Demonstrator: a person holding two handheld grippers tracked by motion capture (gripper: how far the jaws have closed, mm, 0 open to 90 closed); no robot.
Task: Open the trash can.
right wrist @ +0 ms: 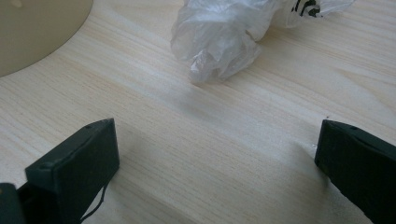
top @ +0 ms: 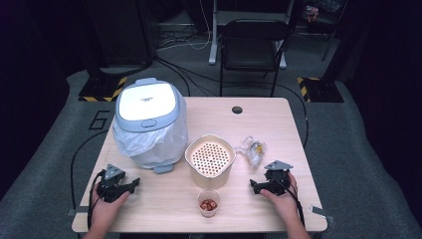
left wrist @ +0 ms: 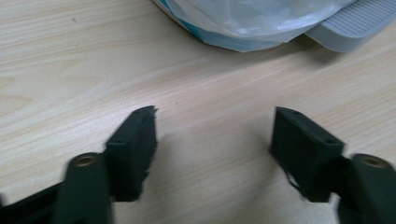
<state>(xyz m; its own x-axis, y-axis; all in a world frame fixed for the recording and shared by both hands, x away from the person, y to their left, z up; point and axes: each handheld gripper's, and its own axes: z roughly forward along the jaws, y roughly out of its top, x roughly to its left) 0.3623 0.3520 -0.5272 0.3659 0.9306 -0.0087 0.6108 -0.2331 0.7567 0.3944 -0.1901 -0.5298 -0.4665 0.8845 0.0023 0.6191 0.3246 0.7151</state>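
The left gripper (top: 133, 185) rests on the light wooden table (top: 164, 199) in the lower left of the high view, held in the person's left hand (top: 106, 205). In the left gripper view its two black jaws stand apart with bare tabletop between them; nothing is held. The right gripper (top: 254, 186) rests at the lower right of the high view in the right hand (top: 280, 199). In the right gripper view its jaws stand wide apart over bare wood, gripping nothing.

The white lidded bin with a grey-blue rim and clear plastic liner (top: 149, 124) stands at centre left of the high view, above the left gripper. In the left gripper view its liner and grey foot pedal (left wrist: 355, 25) occupy the upper right.

The beige round container with a perforated insert (top: 210, 160) stands at frame centre. The small clear cup holding red pieces (top: 208, 203) sits just below it, between the two grippers. The crumpled clear plastic bag (top: 252, 149) lies right of the container, above the right gripper, and appears at top centre of the right gripper view (right wrist: 219, 42).
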